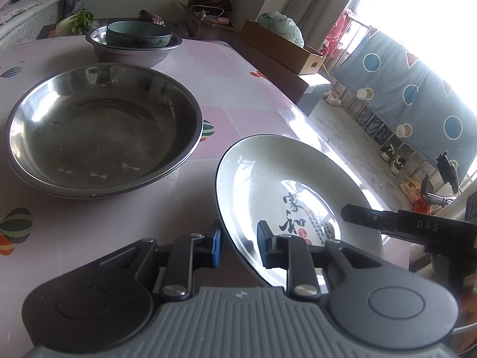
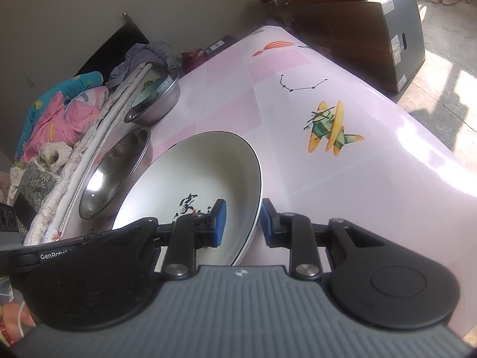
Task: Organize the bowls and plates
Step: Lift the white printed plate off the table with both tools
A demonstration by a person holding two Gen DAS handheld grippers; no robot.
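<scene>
**Plate between both tools, metal stack waiting beyond**

Plate (image 1: 298,197) first: white ceramic with black calligraphy in its well, it sits tilted at the near edge of the pink counter (image 1: 244,95), one side raised. The left tool (image 1: 240,246) straddles its near rim, one blue pad outside, the other finger inside the well, jaws set narrow with a gap showing on the outer side; whether the pads truly pinch the rim I cannot tell. The right tool (image 2: 243,223) straddles the opposite rim the same way, one pad over the well, the other outside, and its grip is equally unclear.

Just beyond the plate, to its left in the left view, rests a wide stainless dish (image 1: 101,128); layered rims at its near edge suggest several nested together. Farther back stands a deeper steel bowl (image 1: 131,49) with a teal ceramic bowl (image 1: 138,34) inside it.

My judgement is that sorting is well advanced: the metal dishes look stacked and the bowls nested, while the white plate seems the last loose piece, yet to be given a place, perhaps on the dish stack.
</scene>
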